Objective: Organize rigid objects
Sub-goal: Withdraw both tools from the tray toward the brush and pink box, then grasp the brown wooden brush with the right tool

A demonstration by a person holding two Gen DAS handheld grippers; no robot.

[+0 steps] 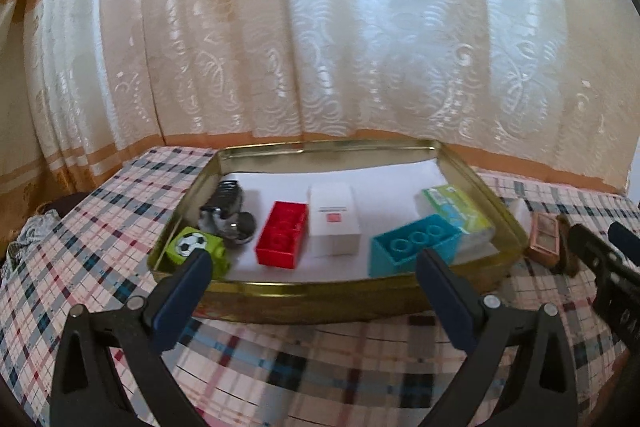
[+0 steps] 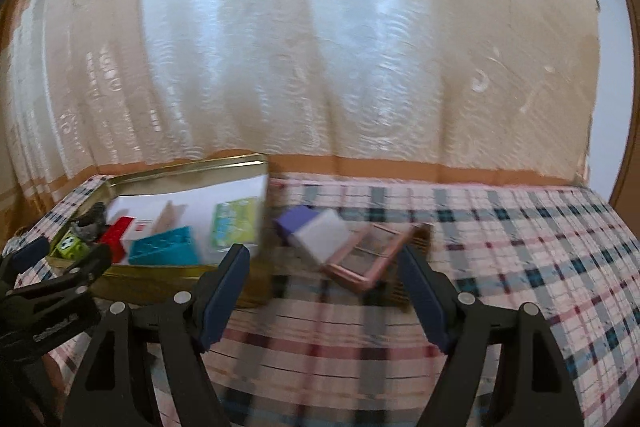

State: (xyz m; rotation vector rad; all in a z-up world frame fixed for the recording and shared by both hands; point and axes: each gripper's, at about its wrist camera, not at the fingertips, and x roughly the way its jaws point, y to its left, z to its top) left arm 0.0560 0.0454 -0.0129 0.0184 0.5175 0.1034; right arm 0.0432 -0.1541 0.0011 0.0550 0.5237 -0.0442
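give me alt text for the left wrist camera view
A shallow gold metal tray on a plaid tablecloth holds a red building brick, white box and turquoise brick, framed by the open left gripper.

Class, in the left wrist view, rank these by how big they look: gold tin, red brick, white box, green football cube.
1. gold tin
2. white box
3. red brick, close to the box
4. green football cube, partly hidden
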